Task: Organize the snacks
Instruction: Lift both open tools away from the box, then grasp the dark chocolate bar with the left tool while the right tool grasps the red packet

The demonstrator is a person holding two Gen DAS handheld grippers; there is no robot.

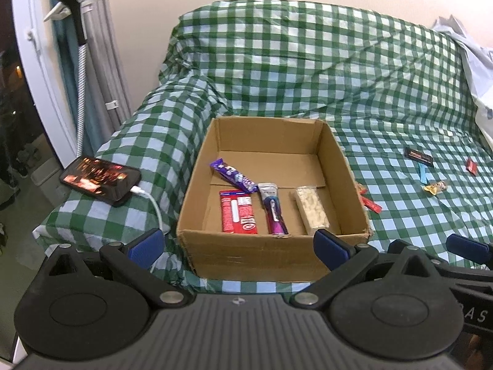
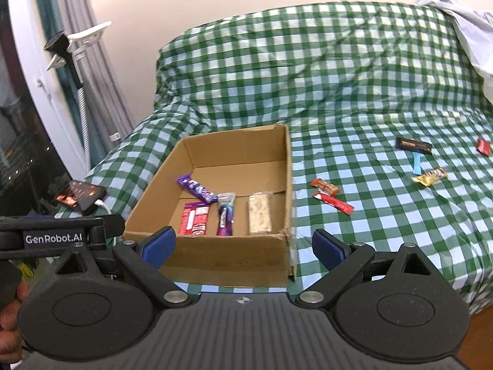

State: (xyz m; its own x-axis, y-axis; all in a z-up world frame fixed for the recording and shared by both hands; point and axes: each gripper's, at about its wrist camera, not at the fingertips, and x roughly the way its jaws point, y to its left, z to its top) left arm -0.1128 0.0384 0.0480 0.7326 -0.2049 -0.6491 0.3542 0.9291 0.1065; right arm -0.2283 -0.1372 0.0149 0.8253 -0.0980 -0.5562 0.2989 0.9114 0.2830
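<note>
An open cardboard box (image 1: 271,256) (image 2: 215,265) sits on a green checked cloth. Inside lie a purple bar (image 1: 233,175) (image 2: 197,188), a red packet (image 1: 238,215) (image 2: 194,217), a purple-and-silver packet (image 1: 273,209) (image 2: 225,212) and a pale nut bar (image 1: 311,208) (image 2: 260,213). To the right on the cloth lie two red wrappers (image 2: 331,196), a dark bar (image 2: 413,145) (image 1: 418,156), a blue stick (image 2: 417,162), a gold wrapper (image 2: 429,177) (image 1: 435,187) and a small red piece (image 2: 482,146) (image 1: 471,166). My left gripper (image 1: 238,246) and right gripper (image 2: 243,248) stand open in front of the box, empty.
A lit phone (image 1: 100,176) on a white cable lies on the cloth left of the box. A black-and-white stand (image 1: 78,61) and curtains rise at the far left. White bedding (image 2: 465,24) is piled at the back right. A hand (image 2: 9,323) shows at the lower left.
</note>
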